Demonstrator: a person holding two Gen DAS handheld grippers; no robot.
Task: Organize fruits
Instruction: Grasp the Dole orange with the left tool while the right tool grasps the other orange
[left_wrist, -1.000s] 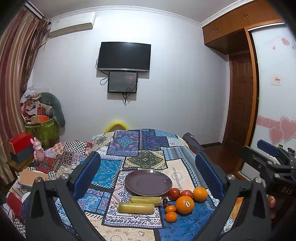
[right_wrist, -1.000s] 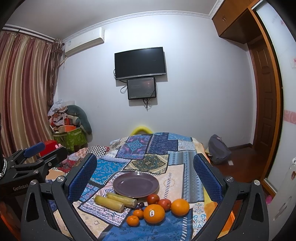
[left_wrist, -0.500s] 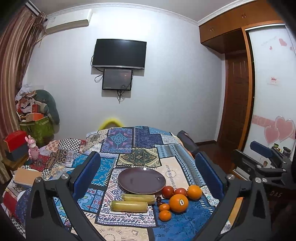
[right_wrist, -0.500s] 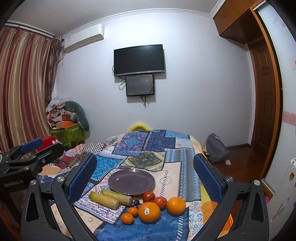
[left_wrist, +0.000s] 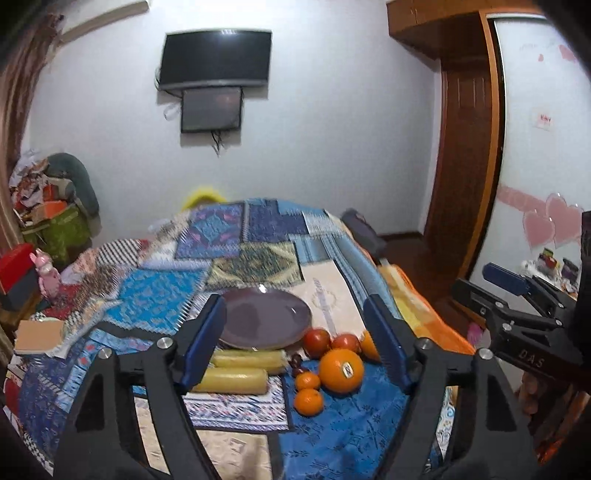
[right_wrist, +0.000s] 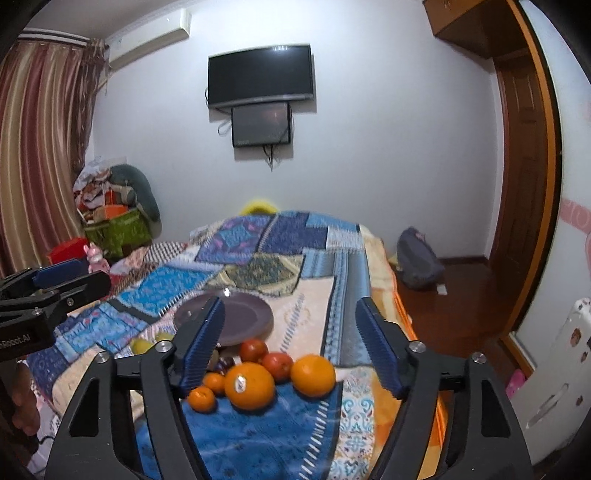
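A purple plate (left_wrist: 264, 323) lies on the patchwork quilt. In front of it are two yellow corn cobs (left_wrist: 236, 380), two tomatoes (left_wrist: 317, 341), a large stickered orange (left_wrist: 340, 370), a second orange (right_wrist: 313, 374), two mandarins (left_wrist: 308, 402) and a small dark fruit (left_wrist: 295, 363). My left gripper (left_wrist: 294, 301) hovers short of this pile, its jaws closing with nothing pressed between the pads. My right gripper (right_wrist: 291, 302) hangs over the stickered orange (right_wrist: 250, 386) and tomatoes (right_wrist: 277, 365), jaws also closing on nothing. Each gripper shows side-on in the other's view: the right gripper (left_wrist: 517, 295) and the left gripper (right_wrist: 62, 280).
The quilt (left_wrist: 258, 258) covers a bed that drops off at its right edge to a wooden floor with a backpack (right_wrist: 419, 267). A cluttered pile with a green bag (right_wrist: 118, 229), a red box (left_wrist: 14, 273) and a pink toy (left_wrist: 48, 275) stand at the left. A TV hangs on the far wall.
Both grippers' jaws have narrowed from wide open. Both have dropped and tilted down toward the fruit, which now looks larger and sits between the fingers in each view.
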